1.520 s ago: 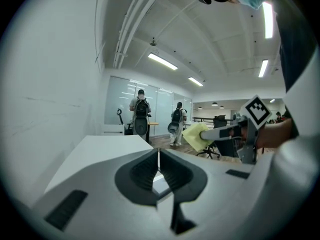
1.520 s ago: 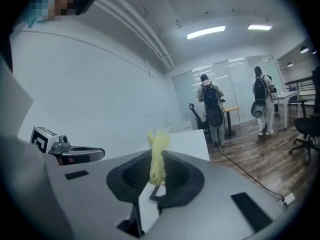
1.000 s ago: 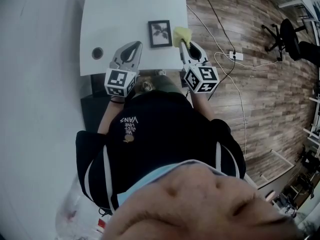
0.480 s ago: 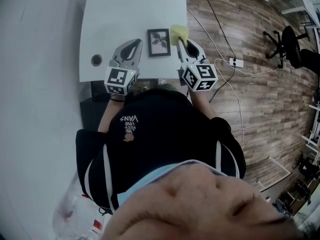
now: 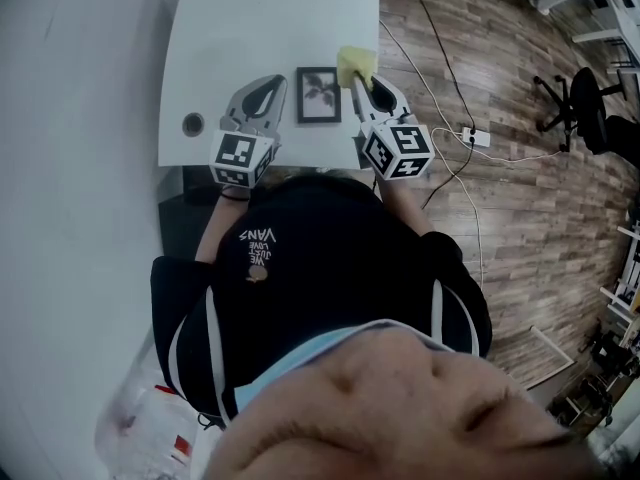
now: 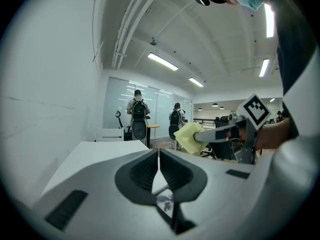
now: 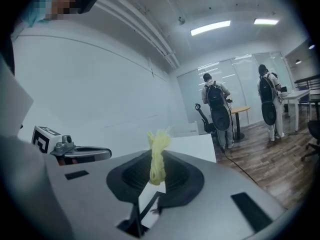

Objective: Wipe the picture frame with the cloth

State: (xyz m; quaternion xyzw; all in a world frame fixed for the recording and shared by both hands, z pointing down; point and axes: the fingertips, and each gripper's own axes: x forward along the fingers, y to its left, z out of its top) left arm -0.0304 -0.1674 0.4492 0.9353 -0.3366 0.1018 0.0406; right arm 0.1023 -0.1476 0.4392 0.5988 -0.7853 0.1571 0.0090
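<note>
Since a second ago both grippers are sitting further forward relative to the picture frame (image 5: pixel 318 94). The frame, earlier ahead of the fingers, is now lying level between them. The yellow cloth (image 5: pixel 355 65), earlier beside the frame's right edge, is now hanging by its far right corner; whether it is touching cannot be told.

The frame is lying face up on the white surface (image 5: pixel 260 18) near its front edge, with its long axis running away from the person, edges roughly square to the surface.

The left gripper (image 5: pixel 270 82) is staying just left of the frame, fingers pressed together with nothing between them. The right gripper (image 5: pixel 358 80) is just right of it, fingers pinching the cloth bunched upright.
</note>
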